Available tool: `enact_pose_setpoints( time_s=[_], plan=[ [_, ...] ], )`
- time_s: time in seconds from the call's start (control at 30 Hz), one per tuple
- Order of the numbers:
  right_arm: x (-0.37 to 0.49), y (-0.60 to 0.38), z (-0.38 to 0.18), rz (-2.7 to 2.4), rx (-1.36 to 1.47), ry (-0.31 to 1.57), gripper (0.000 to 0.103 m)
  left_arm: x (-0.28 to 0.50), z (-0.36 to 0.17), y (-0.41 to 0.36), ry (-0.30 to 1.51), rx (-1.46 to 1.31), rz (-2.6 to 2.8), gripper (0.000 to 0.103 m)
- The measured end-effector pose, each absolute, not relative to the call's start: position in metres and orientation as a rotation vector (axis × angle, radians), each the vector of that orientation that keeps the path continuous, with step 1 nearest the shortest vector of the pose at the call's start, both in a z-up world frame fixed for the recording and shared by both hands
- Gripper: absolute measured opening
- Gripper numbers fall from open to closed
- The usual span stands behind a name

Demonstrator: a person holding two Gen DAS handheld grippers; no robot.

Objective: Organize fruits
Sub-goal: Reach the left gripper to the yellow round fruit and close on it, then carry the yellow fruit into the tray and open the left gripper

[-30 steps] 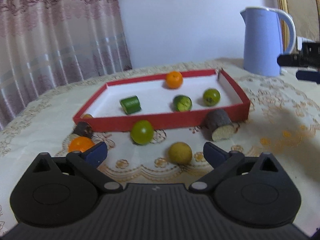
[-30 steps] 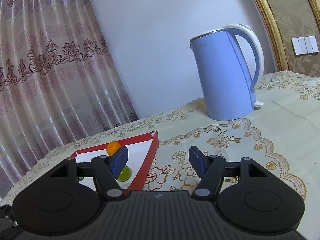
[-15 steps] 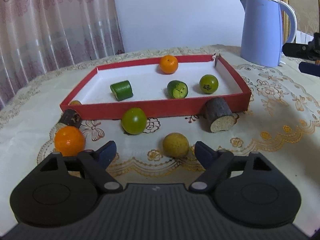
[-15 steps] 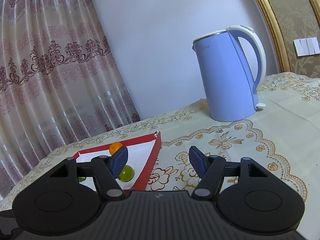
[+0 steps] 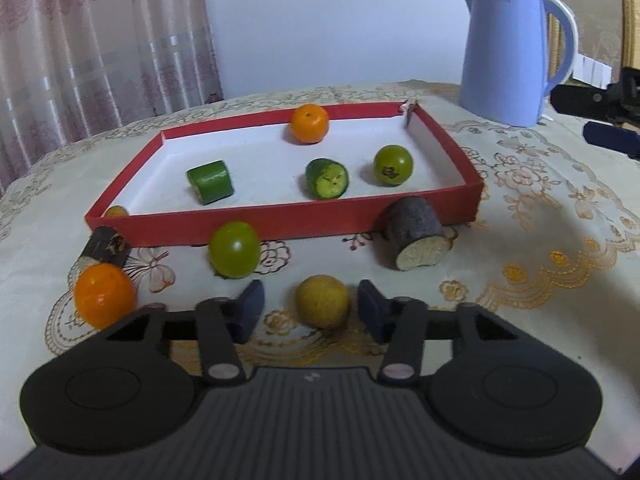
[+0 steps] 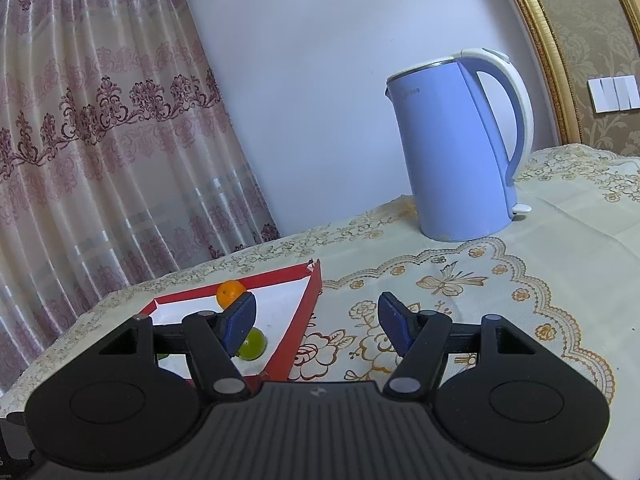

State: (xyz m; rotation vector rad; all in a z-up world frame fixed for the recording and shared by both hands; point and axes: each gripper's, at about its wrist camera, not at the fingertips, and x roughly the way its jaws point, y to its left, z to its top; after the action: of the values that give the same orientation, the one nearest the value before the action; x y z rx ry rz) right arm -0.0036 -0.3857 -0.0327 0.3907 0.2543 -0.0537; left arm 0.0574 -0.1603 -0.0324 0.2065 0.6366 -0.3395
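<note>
Worktop (image 5: 540, 216): cream embroidered cloth; pink patterned curtain (image 6: 100, 140), pale wall, blue kettle (image 6: 456, 148) behind. Red tray (image 5: 280, 222): holds an orange (image 5: 309, 123), two green cut pieces, a green fruit (image 5: 393, 165). Left hand-held gripper (image 5: 310, 308): fingers spread wide, yellow fruit (image 5: 323, 301) between them, touching neither. Green fruit (image 5: 234, 249), orange (image 5: 105, 295) and two dark cut pieces lie outside, before the tray. Right hand-held gripper (image 6: 318, 318): wide apart, holding nothing, over the cloth beside the tray's corner. A small fruit at the tray's left end is mostly hidden.
</note>
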Motion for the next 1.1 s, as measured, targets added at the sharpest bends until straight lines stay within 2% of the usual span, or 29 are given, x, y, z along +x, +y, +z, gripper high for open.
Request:
enact_pose_setpoints(
  time_s=[0.03,0.13,0.33,0.63,1.1],
  plan=[
    [-0.003,-0.386,-0.033,-0.055,0.389,0.257,0.067,0.057,-0.033,-0.162,0.637,0.208,-0.353,0.034],
    [-0.002,-0.385,-0.033,-0.057,0.384,0.262,0.067,0.055,-0.033,-0.163,0.629,0.220,-0.354,0.027],
    [0.000,-0.385,-0.035,-0.070,0.373,0.267,0.067,0.053,-0.030,-0.155,0.630,0.190,-0.343,0.026],
    [0.000,-0.384,-0.036,-0.078,0.365,0.276,0.067,0.042,-0.002,-0.133,0.517,0.184,-0.286,0.026],
    [0.002,-0.385,-0.037,-0.086,0.363,0.283,0.067,0.118,0.035,-0.105,0.438,0.190,-0.099,0.026]
  ],
)
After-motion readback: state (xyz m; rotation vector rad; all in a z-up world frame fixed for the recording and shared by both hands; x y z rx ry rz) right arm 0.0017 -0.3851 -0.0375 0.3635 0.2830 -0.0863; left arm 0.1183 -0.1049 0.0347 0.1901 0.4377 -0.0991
